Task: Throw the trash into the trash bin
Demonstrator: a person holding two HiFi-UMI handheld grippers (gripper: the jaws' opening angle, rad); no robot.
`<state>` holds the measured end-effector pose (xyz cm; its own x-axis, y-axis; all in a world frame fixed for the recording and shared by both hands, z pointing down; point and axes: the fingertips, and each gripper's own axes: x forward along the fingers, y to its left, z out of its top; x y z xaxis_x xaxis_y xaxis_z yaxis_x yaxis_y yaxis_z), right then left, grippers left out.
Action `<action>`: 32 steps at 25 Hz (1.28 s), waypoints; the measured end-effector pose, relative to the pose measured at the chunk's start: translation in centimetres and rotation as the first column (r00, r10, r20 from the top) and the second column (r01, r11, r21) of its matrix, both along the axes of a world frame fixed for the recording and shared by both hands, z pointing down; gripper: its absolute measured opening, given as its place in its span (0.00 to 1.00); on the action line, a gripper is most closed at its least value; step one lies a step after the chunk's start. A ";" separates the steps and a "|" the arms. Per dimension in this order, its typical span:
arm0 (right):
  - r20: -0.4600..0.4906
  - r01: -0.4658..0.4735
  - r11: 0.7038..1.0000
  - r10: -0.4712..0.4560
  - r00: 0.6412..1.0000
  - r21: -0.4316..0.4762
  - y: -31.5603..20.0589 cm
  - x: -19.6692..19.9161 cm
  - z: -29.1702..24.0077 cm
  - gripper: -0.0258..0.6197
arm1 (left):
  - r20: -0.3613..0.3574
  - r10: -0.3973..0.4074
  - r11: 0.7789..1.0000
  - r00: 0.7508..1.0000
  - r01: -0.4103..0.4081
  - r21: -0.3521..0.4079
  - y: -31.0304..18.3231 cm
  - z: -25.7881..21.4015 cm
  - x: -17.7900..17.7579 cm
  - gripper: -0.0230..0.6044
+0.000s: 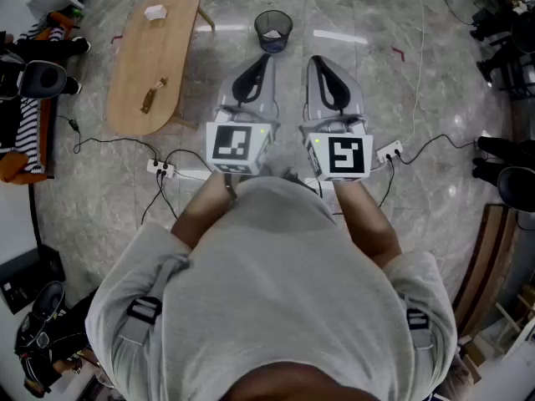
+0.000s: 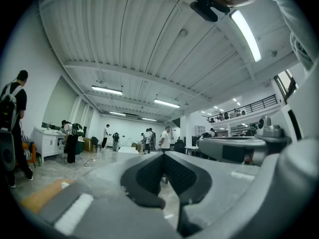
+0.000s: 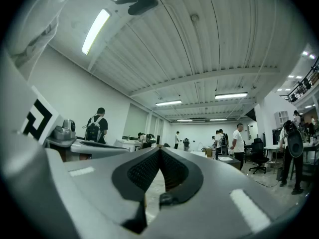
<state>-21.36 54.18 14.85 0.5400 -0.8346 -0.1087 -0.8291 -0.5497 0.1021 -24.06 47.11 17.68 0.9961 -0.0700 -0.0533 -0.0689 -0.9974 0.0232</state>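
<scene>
A black mesh trash bin (image 1: pixel 273 30) stands on the marble floor just beyond both grippers. To its left is an oval wooden table (image 1: pixel 134 90) carrying a crumpled white piece of trash (image 1: pixel 155 12) and a small brown item (image 1: pixel 151 95). My left gripper (image 1: pixel 261 58) and right gripper (image 1: pixel 318 60) are held level side by side in front of me, pointing toward the bin. Both are shut, with the fingertips meeting and nothing between them, as the left gripper (image 2: pixel 163 153) and the right gripper (image 3: pixel 159 149) show in their own views. Neither gripper view shows the bin or the table.
Cables and power strips (image 1: pixel 160 168) (image 1: pixel 389 151) lie on the floor near my feet. Bags and chairs crowd the left edge (image 1: pixel 33 82), and dark equipment sits at the right (image 1: pixel 501 174). Several people (image 2: pixel 14 128) (image 3: pixel 238 141) stand about the hall.
</scene>
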 end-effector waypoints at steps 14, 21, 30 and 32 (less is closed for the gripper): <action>0.069 0.210 0.978 -0.210 0.975 0.002 -6.2 -1.3 4.4 0.05 | 0.112 -0.187 0.982 0.976 0.189 -0.005 -5.1 4.7 -3.4 0.07; 0.075 0.350 0.936 -0.347 0.935 -0.030 -18.4 -2.6 5.6 0.05 | 0.127 -0.326 0.942 0.937 0.333 -0.038 -16.6 6.3 -5.8 0.07; 0.074 0.460 0.885 -0.455 0.887 -0.072 -34.6 -7.7 6.1 0.05 | 0.141 -0.352 0.929 0.925 0.364 -0.070 -30.8 7.3 -9.0 0.07; 0.080 0.474 0.875 -0.468 0.880 -0.094 -36.9 -8.7 6.6 0.05 | 0.142 -0.362 0.921 0.921 0.377 -0.098 -32.9 7.4 -9.9 0.07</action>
<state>-30.07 17.25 21.42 0.0819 -0.9965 0.0136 -0.9930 -0.0805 0.0862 -33.99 14.17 25.07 0.8962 -0.4331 0.0961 -0.4420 -0.8901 0.1107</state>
